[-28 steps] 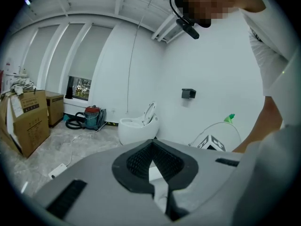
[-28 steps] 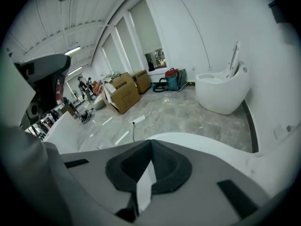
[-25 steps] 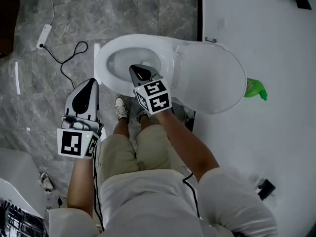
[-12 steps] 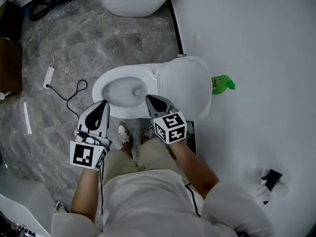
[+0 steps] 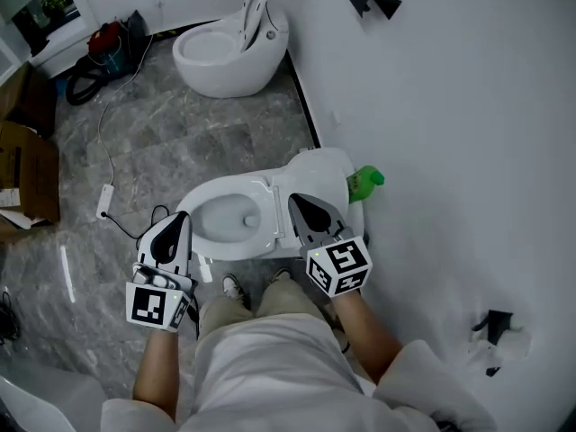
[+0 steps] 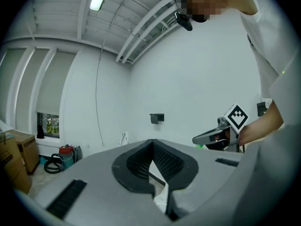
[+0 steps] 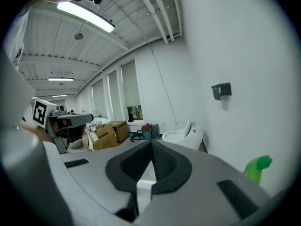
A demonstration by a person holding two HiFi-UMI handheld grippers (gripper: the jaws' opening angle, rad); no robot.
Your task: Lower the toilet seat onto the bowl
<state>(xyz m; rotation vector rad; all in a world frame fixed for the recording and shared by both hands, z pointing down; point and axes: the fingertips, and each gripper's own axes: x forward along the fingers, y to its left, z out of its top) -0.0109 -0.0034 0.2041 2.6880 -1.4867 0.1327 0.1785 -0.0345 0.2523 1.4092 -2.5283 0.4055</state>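
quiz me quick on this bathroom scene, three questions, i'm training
1. True or false: the right hand-held gripper is clamped on the near toilet.
2. How many toilets show in the head view?
3. The bottle at the wall beside the near toilet is: A green, B red, C blue.
Key: 1 false, its jaws are shut on nothing. 2 two, the near one and the far toilet. 3 A.
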